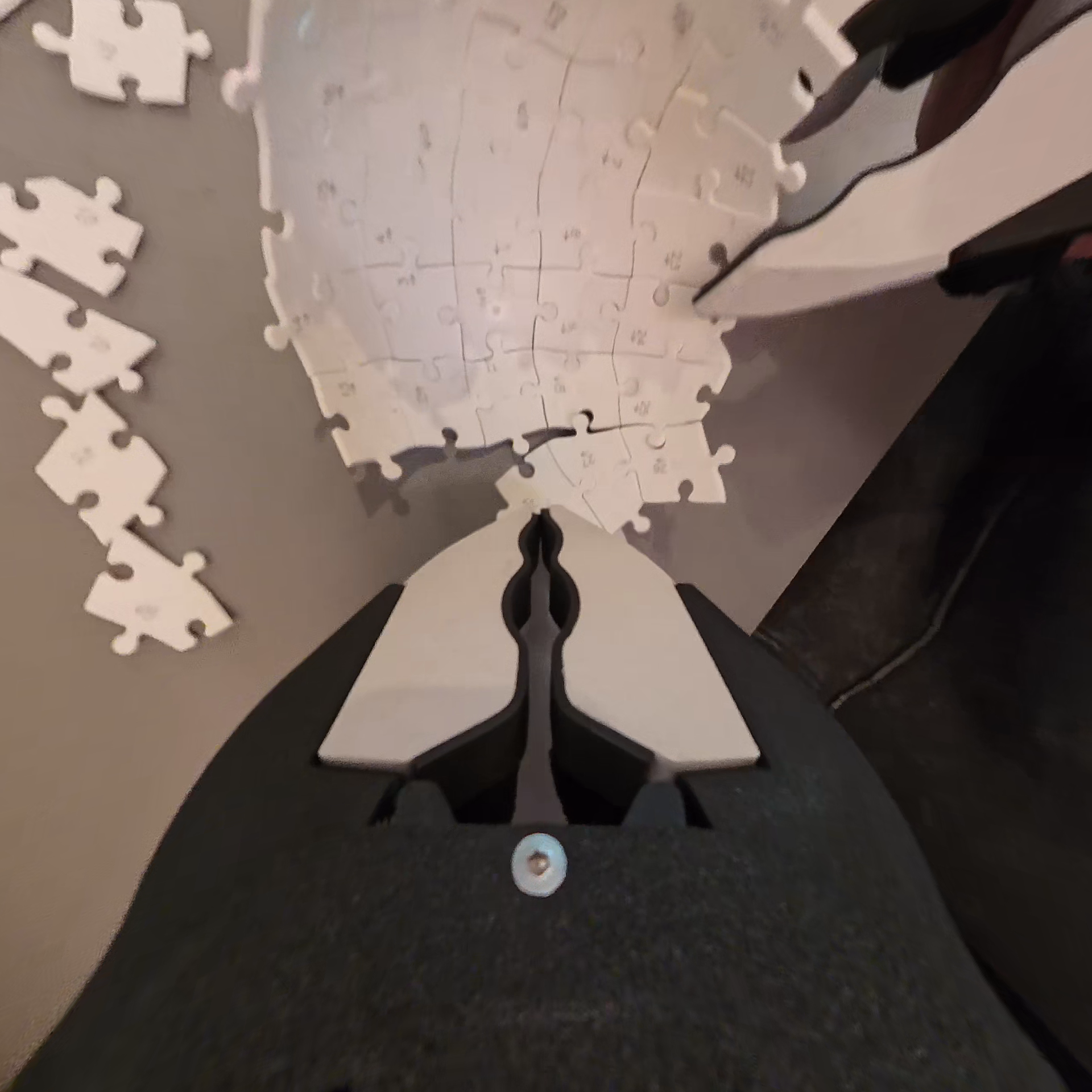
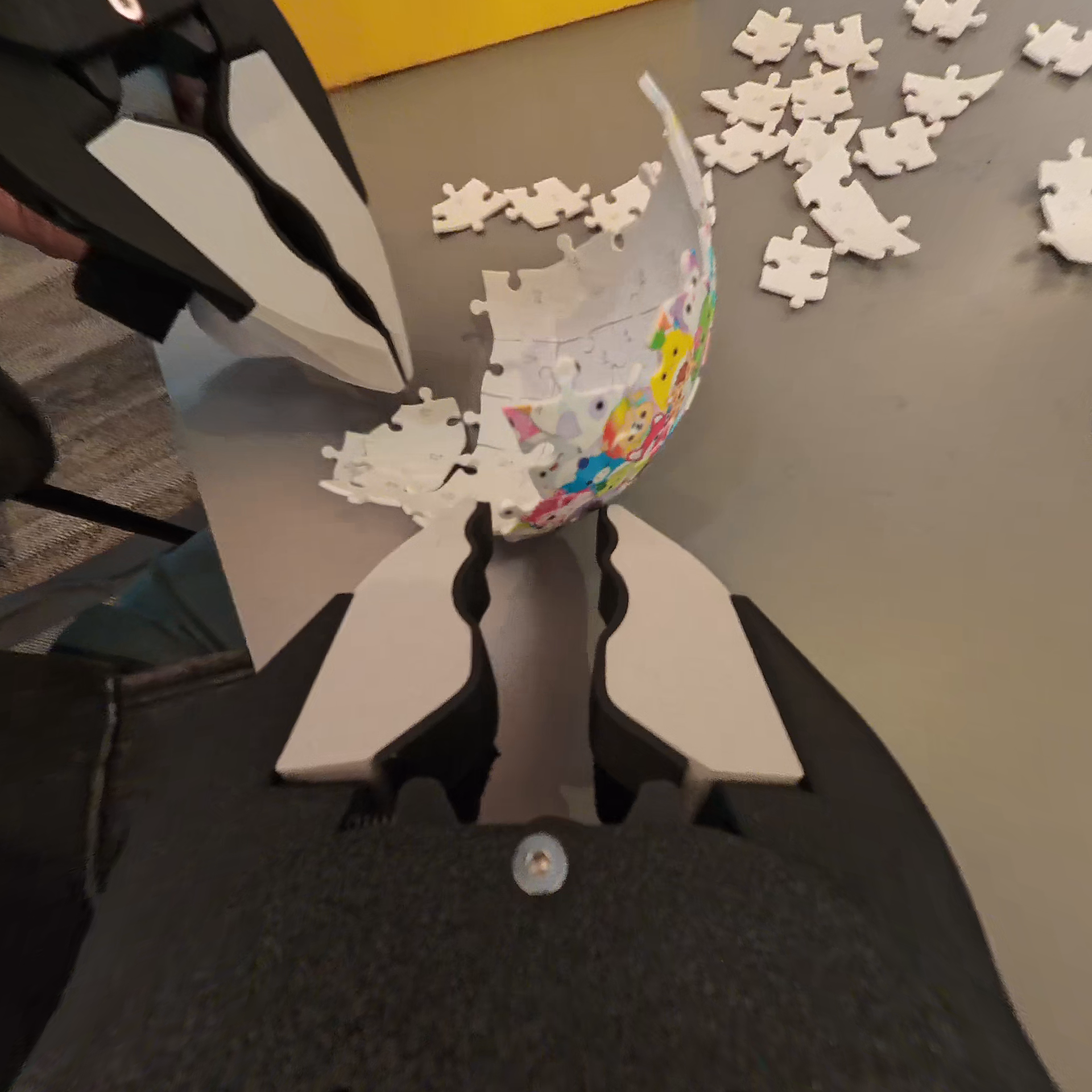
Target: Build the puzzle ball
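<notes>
Puzzle ball, partly built: a curved shell of interlocked pieces standing on a grey table. White, matte inner face; glossy outer face printed with bright cartoon figures.

Left gripper: white fingers with black wavy inner pads, pinched together on the near lower edge of the shell, where the pieces sag apart along an open seam.

Right gripper: fingers spread wide with nothing between them, its tips just beside the shell's lowest curve; whether they touch it cannot be told.

Loose pieces: flat-looking, white side up, with knobs and notches, in a row at the left of the shell, and more scattered at the far right.

Left wrist view only: faint marks on the backs of the pieces. Right wrist view only: the coloured outer print, a yellow object at the table's far edge, and carpet at the left.
</notes>
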A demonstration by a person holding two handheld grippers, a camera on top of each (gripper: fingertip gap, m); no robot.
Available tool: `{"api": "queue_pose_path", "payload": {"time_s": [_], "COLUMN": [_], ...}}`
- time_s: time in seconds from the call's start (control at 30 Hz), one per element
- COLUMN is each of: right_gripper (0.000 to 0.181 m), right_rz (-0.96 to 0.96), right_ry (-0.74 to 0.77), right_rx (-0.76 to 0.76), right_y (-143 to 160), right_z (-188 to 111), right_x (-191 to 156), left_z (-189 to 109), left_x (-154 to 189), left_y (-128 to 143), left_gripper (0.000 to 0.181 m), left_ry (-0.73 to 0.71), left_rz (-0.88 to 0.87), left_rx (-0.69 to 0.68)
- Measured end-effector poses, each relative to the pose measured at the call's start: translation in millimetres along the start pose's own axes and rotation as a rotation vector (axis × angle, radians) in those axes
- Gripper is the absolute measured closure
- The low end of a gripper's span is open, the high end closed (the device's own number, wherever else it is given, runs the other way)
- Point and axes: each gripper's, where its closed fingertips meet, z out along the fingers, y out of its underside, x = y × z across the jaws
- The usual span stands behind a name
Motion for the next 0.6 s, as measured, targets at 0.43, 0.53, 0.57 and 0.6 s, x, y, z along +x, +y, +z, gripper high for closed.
{"api": "queue_pose_path", "payload": {"time_s": [0.43, 0.53, 0.57, 0.6], "right_gripper": [0.168, 0.171, 0.172, 0.173], "right_rz": [-0.224, -0.291, -0.302, -0.309], "right_ry": [0.195, 0.275, 0.294, 0.305], "right_rx": [-0.02, 0.005, 0.019, 0.032], "right_y": [-8.2, -9.3, -9.9, -10.4], "right_z": [-0.6, -1.6, -2.0, -2.1], "right_x": [21.7, 28.0, 29.5, 29.9], "left_z": [14.4, 12.0, 10.5, 9.3], "left_x": [20.7, 21.6, 22.9, 25.2], "left_y": [11.8, 7.7, 6.3, 5.0], "left_gripper": [0.181, 0.181, 0.181, 0.181], "left_ry": [-0.015, -0.021, -0.016, -0.006], "left_rz": [-0.009, -0.01, -0.012, -0.015], "left_rx": [0.045, 0.071, 0.081, 0.09]}}
